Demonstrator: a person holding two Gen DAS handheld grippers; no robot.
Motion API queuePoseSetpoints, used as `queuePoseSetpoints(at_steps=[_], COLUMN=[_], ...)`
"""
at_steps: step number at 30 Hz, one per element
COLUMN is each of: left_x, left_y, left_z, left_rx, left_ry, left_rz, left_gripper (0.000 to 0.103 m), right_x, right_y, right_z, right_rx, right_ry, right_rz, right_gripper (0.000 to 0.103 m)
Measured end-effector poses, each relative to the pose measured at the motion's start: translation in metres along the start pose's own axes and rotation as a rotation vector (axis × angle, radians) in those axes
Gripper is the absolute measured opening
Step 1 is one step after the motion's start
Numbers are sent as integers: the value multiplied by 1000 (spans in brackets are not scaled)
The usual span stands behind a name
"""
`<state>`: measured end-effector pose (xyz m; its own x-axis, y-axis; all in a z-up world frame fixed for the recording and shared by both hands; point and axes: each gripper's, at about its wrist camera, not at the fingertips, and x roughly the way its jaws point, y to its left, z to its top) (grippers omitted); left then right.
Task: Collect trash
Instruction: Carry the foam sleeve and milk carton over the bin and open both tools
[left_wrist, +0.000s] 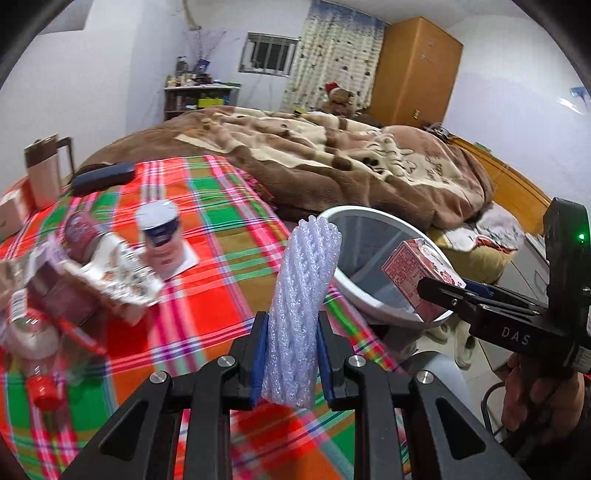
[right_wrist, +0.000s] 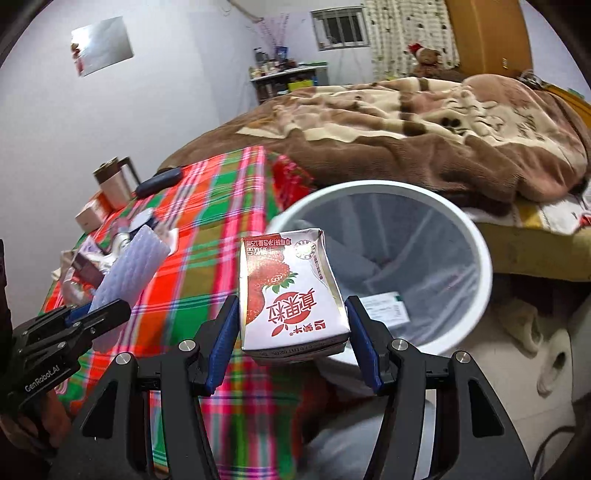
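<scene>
Where plaid table ends, white bin (right_wrist: 476, 243) gaping, paper slip (right_wrist: 384, 306) inside

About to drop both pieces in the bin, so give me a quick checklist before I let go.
1. Left gripper clamped on foam net sleeve: ok.
2. Right gripper holding strawberry milk carton: ok.
3. Carton over the white bin opening: ok, by both views.
4. Foam sleeve over the bin: not ok, it looks short of the rim, over the plaid cloth.
5. Bin has room: ok, only a paper slip shows.
</scene>
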<state>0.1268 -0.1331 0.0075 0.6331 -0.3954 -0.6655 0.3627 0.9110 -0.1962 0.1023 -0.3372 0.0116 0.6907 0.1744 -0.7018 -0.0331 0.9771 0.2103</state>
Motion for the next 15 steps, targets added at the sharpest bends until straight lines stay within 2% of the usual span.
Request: queuePoseSetpoints(at_steps=[15], left_x=[64], left_y=[-43], left_z=[24], left_rx=[66], left_ry=[71], left_rz=[-81], left_gripper=[25], right_x=[5], right_y=[-41], right_z=[0], right_rx=[60], right_ry=[17], right_rz=[-74], right_gripper=[59])
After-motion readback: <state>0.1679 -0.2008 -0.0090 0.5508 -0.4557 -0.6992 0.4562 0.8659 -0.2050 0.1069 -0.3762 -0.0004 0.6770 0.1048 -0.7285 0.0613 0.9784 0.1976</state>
